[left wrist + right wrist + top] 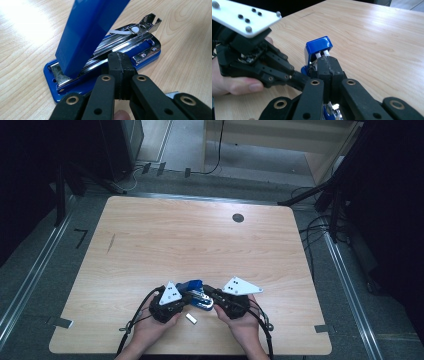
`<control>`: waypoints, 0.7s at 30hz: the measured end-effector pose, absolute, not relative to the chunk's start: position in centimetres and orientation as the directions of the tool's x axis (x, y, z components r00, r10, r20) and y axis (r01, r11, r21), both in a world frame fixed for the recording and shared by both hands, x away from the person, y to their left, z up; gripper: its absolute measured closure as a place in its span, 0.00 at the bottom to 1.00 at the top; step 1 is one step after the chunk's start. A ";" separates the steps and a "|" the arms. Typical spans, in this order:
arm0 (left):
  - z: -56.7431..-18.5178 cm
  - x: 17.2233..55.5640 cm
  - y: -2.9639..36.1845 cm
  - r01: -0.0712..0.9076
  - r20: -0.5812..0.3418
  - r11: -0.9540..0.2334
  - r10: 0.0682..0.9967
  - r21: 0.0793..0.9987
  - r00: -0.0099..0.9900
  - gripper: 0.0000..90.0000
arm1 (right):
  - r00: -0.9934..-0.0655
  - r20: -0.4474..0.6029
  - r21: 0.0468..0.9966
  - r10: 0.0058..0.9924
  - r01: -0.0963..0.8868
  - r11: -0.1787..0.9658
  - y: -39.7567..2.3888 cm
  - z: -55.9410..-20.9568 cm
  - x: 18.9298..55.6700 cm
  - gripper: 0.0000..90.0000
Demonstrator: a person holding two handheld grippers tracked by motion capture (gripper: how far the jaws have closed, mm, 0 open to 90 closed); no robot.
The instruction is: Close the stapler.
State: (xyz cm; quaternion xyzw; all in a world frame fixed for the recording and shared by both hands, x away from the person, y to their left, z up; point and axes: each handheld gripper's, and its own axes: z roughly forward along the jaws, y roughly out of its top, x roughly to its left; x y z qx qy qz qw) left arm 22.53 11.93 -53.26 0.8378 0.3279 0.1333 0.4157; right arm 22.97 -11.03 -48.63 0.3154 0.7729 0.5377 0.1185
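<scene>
A blue stapler [196,295] lies near the table's front edge with its lid [87,32] swung up off the metal magazine [120,41] and blue base [150,53]. My left gripper [119,62] is shut, nothing between its jaws, its tip against the side of the magazine. My right gripper [328,63] is shut too, its tip at the raised lid's [318,46] open end, where two white bits show. In the high view the left gripper [187,297] and right gripper [205,292] meet at the stapler from either side. The left gripper [297,77] shows beside the lid in the right gripper view.
A small white strip [191,318] lies on the wooden table [200,240] just in front of the stapler, between the two hands. A round dark hole [238,218] sits near the table's far edge. Cables trail back from both grippers.
</scene>
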 end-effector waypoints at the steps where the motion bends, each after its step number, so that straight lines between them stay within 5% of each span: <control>1: -53.3 22.5 11.9 0.436 -0.047 -0.440 0.659 0.785 0.751 1.00 | -0.776 0.153 0.907 0.612 0.357 0.226 -10.9 -48.5 23.0 1.00; 21: -53.3 22.5 11.9 0.429 -0.036 -0.447 0.658 0.785 0.752 1.00 | -0.806 0.126 0.921 0.579 0.312 0.232 -7.9 -46.9 24.1 1.00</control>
